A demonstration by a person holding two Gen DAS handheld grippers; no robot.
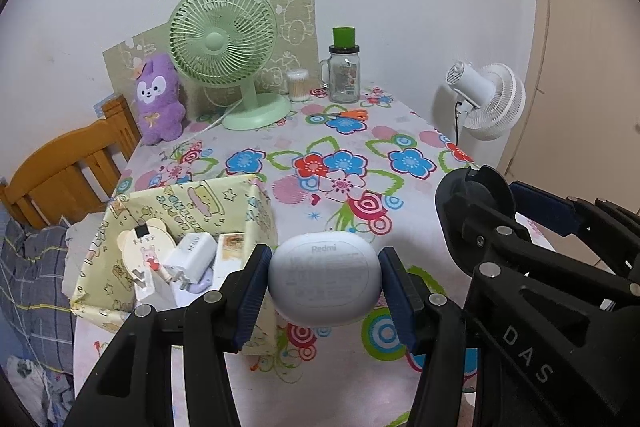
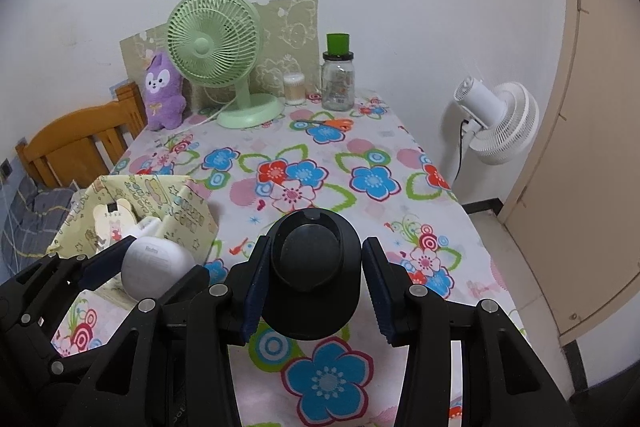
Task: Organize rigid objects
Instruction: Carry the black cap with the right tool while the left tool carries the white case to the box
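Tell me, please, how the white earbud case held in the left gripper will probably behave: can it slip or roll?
The white earbud case looks smooth and rounded, so it may slip between the left gripper pads, which touch only its two sides. It seems rigid, probably light. Set on the floral tablecloth, it might rock or roll.

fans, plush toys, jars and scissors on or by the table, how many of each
fans: 2, green desk fan and white fan
plush toys: 1, purple plush
jars: 2, glass jar and cotton swab jar
scissors: 1, orange scissors
total: 6
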